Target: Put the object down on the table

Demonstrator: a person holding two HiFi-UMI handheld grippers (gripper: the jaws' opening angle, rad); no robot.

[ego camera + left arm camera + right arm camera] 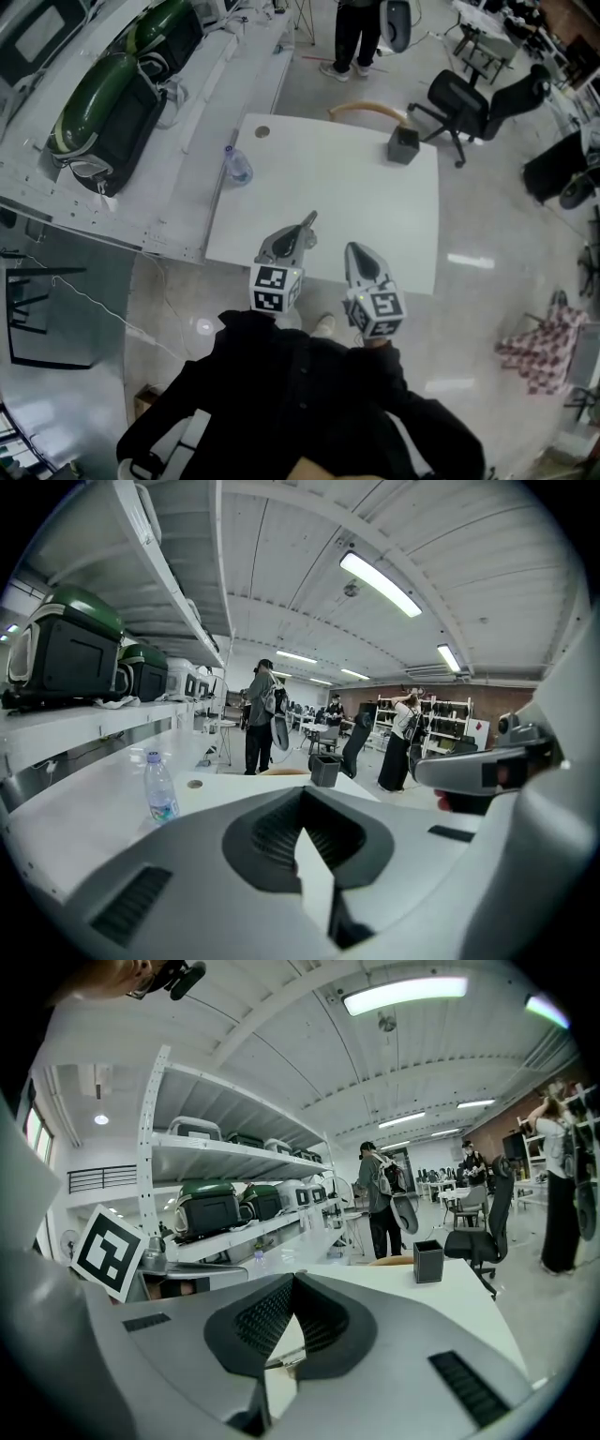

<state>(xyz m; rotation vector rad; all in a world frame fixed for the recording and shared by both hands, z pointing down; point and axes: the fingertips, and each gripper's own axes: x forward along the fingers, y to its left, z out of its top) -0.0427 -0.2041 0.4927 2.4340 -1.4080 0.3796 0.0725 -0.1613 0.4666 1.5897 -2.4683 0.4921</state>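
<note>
A clear water bottle (237,167) with a blue label stands upright near the left edge of the white table (328,206); the left gripper view shows this bottle (160,787) ahead to the left. My left gripper (309,221) hangs over the table's front edge, and its jaws (302,829) meet at the tips with nothing between them. Beside it, my right gripper (354,249) is also over the front edge, its jaws (293,1283) closed tip to tip and empty. Neither gripper touches the bottle.
A dark open box (403,145) sits at the table's far right corner. White shelving with green-and-black cases (112,112) runs along the left. A black office chair (469,103) and a standing person (356,37) are beyond the table. A curved wooden chair back (366,110) stands at the far edge.
</note>
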